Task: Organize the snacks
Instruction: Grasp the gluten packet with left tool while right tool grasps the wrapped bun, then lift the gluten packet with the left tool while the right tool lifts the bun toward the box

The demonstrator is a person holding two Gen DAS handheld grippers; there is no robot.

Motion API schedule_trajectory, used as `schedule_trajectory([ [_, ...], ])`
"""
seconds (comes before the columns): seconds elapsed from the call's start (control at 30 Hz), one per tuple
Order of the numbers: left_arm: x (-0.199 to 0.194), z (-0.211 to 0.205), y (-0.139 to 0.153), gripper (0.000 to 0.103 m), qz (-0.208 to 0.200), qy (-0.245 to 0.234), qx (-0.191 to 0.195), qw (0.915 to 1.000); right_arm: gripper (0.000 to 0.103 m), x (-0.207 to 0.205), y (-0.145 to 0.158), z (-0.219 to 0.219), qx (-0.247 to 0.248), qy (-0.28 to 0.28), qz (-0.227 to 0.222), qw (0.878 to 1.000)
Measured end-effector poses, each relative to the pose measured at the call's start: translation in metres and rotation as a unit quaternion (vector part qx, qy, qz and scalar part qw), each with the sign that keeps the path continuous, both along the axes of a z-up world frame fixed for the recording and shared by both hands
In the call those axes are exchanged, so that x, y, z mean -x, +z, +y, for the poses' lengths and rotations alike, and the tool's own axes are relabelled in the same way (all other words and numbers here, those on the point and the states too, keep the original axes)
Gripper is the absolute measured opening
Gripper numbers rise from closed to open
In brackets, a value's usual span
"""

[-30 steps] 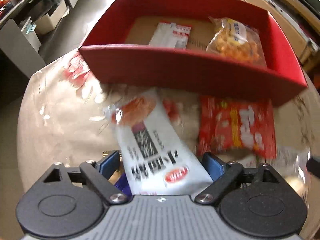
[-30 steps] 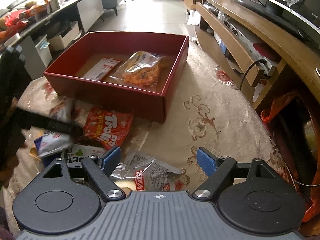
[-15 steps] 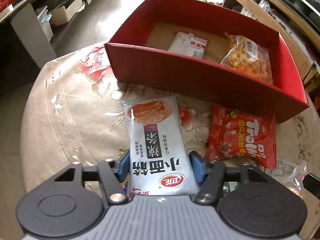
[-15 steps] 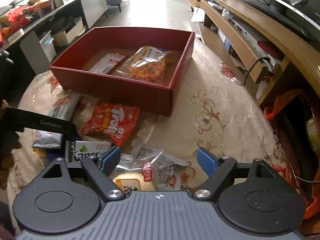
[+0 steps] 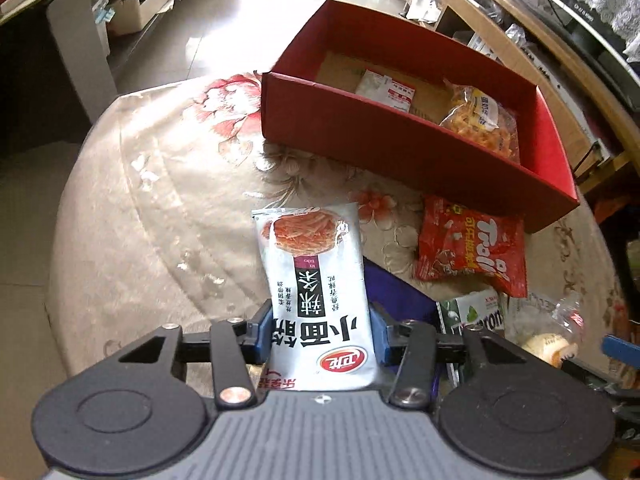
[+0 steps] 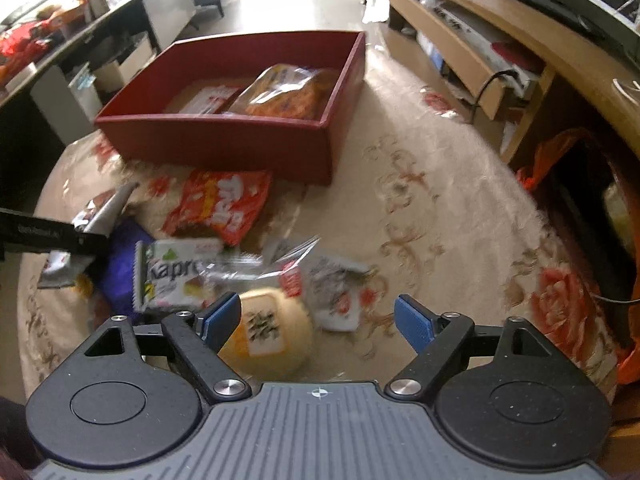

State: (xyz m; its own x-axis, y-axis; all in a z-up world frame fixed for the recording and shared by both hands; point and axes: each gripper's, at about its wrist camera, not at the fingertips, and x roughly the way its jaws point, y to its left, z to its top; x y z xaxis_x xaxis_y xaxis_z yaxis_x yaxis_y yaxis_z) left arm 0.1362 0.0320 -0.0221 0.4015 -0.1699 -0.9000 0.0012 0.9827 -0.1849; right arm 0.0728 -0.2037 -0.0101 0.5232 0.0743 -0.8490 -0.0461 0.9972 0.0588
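Note:
My left gripper [image 5: 322,334] is shut on a white snack packet with Chinese print [image 5: 316,280] and holds it above the table, left of the red box [image 5: 384,136]. The box holds a white packet [image 5: 386,88] and an orange snack bag [image 5: 482,120]. My right gripper [image 6: 318,318] is open, low over a clear-wrapped yellow bun [image 6: 266,332]. A red Trolli bag [image 6: 222,204], a green-white Kapre packet [image 6: 176,274] and a purple packet [image 6: 120,264] lie in front of the box. The left gripper with its packet also shows in the right wrist view [image 6: 72,236].
The round table [image 5: 160,200] has a floral cloth and drops off at left. A wooden TV stand [image 6: 500,40] runs along the right. An orange plastic bag [image 6: 548,160] hangs beside the table's right edge. Cabinets and boxes [image 5: 136,12] stand far left.
My left gripper closed on the white packet and lifted it up and back from the box. My right gripper moved forward and down over the yellow bun.

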Motion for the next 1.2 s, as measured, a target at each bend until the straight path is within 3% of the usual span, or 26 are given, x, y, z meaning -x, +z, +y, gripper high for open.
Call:
schedule_trajectory([
  [0.2, 0.008, -0.003, -0.002, 0.048, 0.000, -0.013, 0.002, 0.9999, 0.089, -0.007, -0.014, 0.027, 0.026, 0.036, 0.016, 0.999],
  [0.33, 0.009, -0.009, -0.009, 0.050, -0.009, -0.021, -0.024, 0.9994, 0.089, -0.013, -0.030, 0.037, 0.055, 0.043, 0.031, 0.997],
  [0.6, 0.005, -0.003, -0.016, 0.069, -0.016, -0.007, -0.025, 0.9995, 0.089, -0.017, -0.043, 0.047, 0.068, 0.049, 0.040, 0.996],
  [0.73, 0.001, 0.002, -0.021, 0.078, -0.007, 0.001, -0.011, 0.9999, 0.099, -0.020, -0.050, 0.043, 0.037, 0.041, 0.066, 0.996],
  [0.83, -0.001, 0.006, -0.027, 0.085, 0.002, 0.012, 0.004, 0.9999, 0.102, -0.020, -0.049, 0.039, 0.020, 0.038, 0.070, 0.997],
  [0.93, -0.001, 0.006, -0.026, 0.084, 0.001, 0.007, 0.004, 1.0000, 0.103, -0.020, -0.048, 0.035, 0.006, 0.036, 0.073, 0.997],
  [1.0, -0.001, 0.006, -0.024, 0.078, 0.001, 0.009, 0.009, 0.9999, 0.097, -0.020, -0.045, 0.035, 0.011, 0.032, 0.071, 0.997],
  [1.07, 0.000, 0.006, -0.022, 0.066, 0.002, 0.007, 0.017, 0.9998, 0.087, -0.019, -0.042, 0.034, 0.024, 0.027, 0.065, 0.997],
  [1.13, 0.001, 0.004, -0.019, 0.063, -0.001, 0.004, 0.008, 1.0000, 0.071, -0.017, -0.039, 0.033, 0.033, 0.028, 0.058, 0.997],
  [1.2, 0.003, 0.003, -0.016, 0.060, -0.002, 0.004, 0.006, 1.0000, 0.067, -0.017, -0.038, 0.031, 0.028, 0.031, 0.059, 0.997],
])
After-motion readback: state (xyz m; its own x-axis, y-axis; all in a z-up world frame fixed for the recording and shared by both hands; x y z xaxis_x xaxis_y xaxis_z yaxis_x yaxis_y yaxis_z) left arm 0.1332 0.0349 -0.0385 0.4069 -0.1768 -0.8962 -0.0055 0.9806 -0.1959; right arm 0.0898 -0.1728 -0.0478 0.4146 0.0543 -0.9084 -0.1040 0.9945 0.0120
